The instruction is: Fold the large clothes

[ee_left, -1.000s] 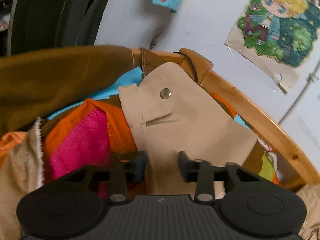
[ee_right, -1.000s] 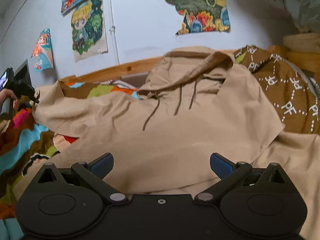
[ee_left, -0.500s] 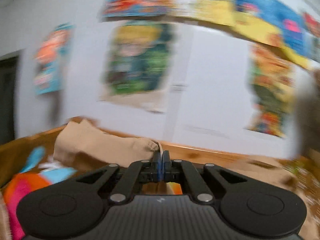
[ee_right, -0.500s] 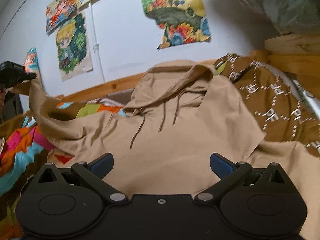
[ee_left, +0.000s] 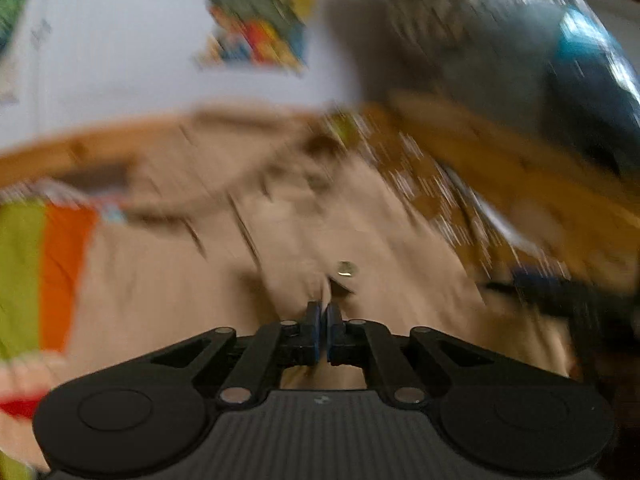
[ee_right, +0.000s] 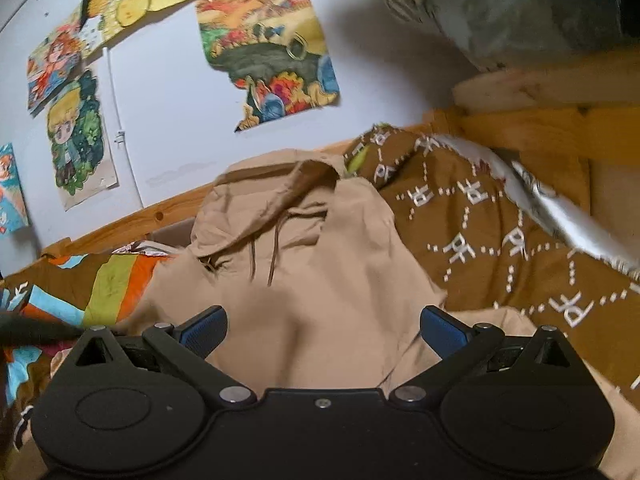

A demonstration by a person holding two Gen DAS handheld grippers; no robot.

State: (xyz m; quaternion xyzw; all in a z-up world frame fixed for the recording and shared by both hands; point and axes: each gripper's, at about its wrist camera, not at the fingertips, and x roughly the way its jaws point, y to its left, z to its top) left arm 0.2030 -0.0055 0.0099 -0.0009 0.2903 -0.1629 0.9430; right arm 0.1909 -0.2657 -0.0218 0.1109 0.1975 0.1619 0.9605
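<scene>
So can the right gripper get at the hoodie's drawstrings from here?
Probably yes: the right gripper is open above the hoodie, and the drawstrings lie exposed ahead with nothing over them.

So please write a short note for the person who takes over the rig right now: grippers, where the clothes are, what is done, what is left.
Left gripper: shut on a cuff of the beige hoodie, near a metal snap. This view is blurred.
Right gripper: open, holds nothing, low over the hoodie body.
Hoodie: spread on the bed, hood toward the wall, drawstrings on the chest. A brown patterned cloth lies beside it on the right, a striped blanket on the left.
Done: one cuff gripped.
Left: lay the sleeve on the body, fold the other side, then fold the length.
</scene>
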